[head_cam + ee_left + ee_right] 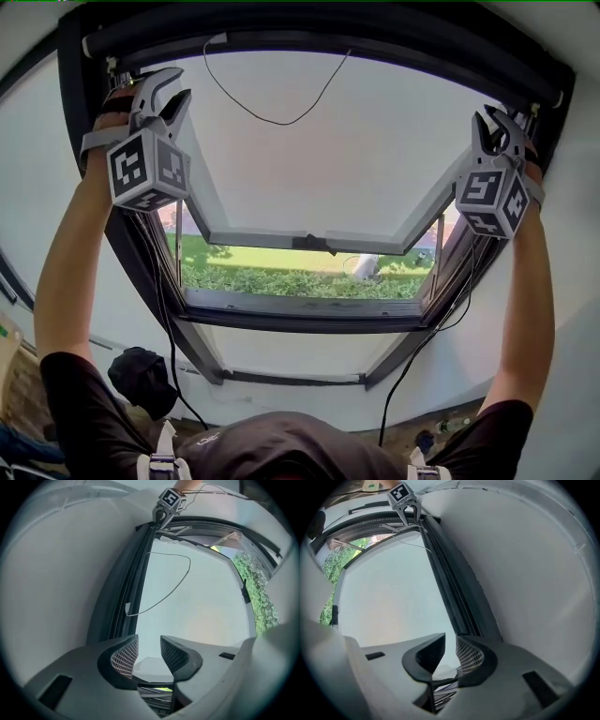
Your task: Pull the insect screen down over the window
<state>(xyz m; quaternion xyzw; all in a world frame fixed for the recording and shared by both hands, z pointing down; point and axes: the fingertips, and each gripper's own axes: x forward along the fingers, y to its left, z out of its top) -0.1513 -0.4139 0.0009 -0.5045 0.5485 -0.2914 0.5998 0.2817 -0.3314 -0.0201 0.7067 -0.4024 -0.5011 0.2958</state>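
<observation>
Reader: Posture, please: what is reaching where, and why?

Describer: Both tools are held overhead. The left gripper (169, 89) is by the window frame's (75, 122) top left corner, the right gripper (497, 127) by its top right. Each is released, jaws apart around nothing, the right pair narrower.

Reader: And the insect screen?

Describer: Not drawn. It is probably rolled inside the dark housing (319, 33) along the frame's top edge, above a looping cord (272, 120). Wide spacing should keep the pull level.
</observation>
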